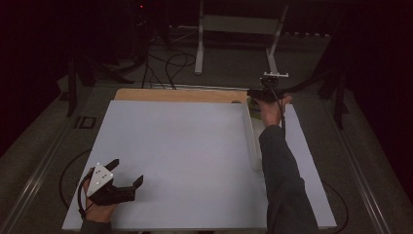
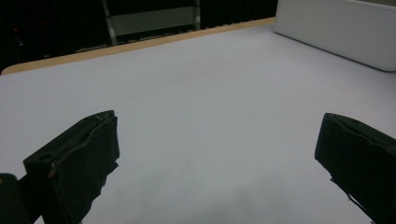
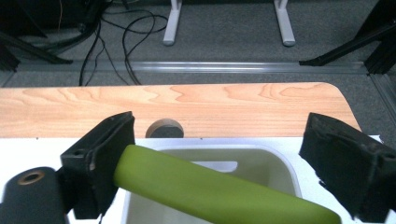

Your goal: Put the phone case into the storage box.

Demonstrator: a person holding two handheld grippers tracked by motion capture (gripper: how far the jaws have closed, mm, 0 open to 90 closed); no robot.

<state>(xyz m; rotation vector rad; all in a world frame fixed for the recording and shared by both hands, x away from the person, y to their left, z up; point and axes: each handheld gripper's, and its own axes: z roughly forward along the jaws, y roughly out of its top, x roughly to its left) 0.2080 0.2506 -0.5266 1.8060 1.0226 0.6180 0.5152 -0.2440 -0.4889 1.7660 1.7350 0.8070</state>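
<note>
Green cylinder (image 3: 219, 189), its lower end cut off, slants over the white bin (image 3: 280, 161) between the right tool's (image 3: 224, 168) wide-open jaws, touching one; left tool (image 2: 215, 163) gapes empty.

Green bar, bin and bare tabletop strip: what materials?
Green bar: probably plastic or rubber-coated; smooth, matte, uniformly coloured. Bin: likely moulded plastic; off-white, rounded corners, soft sheen. Tabletop strip: wood or wood-look laminate; visible grain pattern, can't tell which.
</note>
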